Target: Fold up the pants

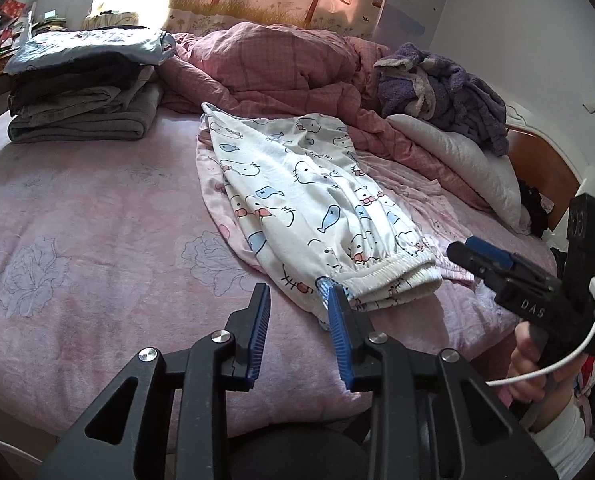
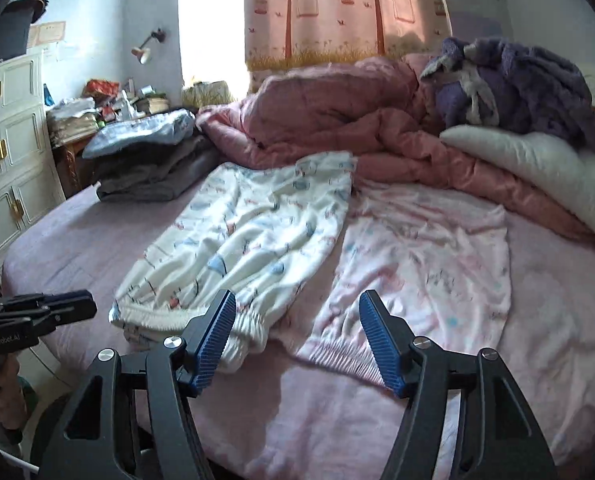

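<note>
White cartoon-print cotton pants point(image 1: 297, 200) are found laid lengthwise on the pink flower-print bed sheet point(image 1: 77, 240), elastic waistband point(image 1: 385, 276) at the near edge, legs running off toward 12 o'clock. One lengthwise fold is judged done: the legs appear stacked one on the other, approx. aligned. A pale pink printed garment point(image 2: 425, 248) is seen spread flat beneath and to 3 o'clock of the pants; unfolded.

Left gripper point(image 1: 297, 300): jaws partly apart, nothing pinched. Its right finger is touching or just beside the waistband corner; contact cannot be confirmed. Right gripper point(image 2: 297, 304): jaws well apart, empty, hovering over the waistband end and the pink garment's edge.

A stack of folded grey and dark clothes point(image 1: 81, 100) is noted at 10 o'clock, well apart from the pants.

Remaining, est.: crosswise fold(s), waistband to hems, then transfer to stack. Progress judged approx. one-third to half.
</note>
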The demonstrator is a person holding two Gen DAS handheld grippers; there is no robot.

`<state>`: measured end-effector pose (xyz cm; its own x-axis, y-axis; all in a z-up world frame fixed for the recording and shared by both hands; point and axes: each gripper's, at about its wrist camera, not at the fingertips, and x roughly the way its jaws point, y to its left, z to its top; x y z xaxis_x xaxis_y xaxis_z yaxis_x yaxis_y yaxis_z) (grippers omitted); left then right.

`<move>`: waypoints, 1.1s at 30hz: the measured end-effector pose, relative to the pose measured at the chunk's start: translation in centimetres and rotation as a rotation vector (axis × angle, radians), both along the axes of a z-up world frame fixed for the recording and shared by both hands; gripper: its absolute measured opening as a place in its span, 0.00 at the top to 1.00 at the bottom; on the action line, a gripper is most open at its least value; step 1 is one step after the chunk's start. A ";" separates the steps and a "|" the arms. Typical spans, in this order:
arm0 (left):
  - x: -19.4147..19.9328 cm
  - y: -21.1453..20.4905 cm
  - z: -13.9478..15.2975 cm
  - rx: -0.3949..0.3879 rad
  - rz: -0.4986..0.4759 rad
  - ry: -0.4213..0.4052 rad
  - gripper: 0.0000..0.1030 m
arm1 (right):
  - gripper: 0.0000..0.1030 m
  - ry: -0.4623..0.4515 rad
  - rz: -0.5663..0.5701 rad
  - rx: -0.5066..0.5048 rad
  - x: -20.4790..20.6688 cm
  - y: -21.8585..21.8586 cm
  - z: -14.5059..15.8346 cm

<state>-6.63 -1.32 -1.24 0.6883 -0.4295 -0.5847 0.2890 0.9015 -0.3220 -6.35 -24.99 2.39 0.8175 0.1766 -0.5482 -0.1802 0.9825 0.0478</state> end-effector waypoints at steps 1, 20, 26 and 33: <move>0.1 -0.3 0.0 -0.011 -0.003 0.004 0.71 | 0.41 0.003 0.005 0.024 -0.3 0.1 -0.6; 3.0 -1.5 -1.7 -0.003 0.035 0.115 0.64 | 0.88 0.092 0.060 0.043 0.2 2.1 -3.7; 2.8 -2.0 -1.9 0.067 0.082 0.116 0.54 | 0.88 0.036 0.038 0.021 -0.2 2.8 -2.6; 2.4 -2.5 -1.8 0.126 0.092 0.095 0.54 | 0.84 0.012 0.041 -0.027 -0.2 3.4 -1.7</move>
<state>-4.19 -3.86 -3.02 0.6606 -0.2863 -0.6940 0.1767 0.9577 -0.2269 -6.55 -21.63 0.68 0.8035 0.1945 -0.5626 -0.2197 0.9753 0.0234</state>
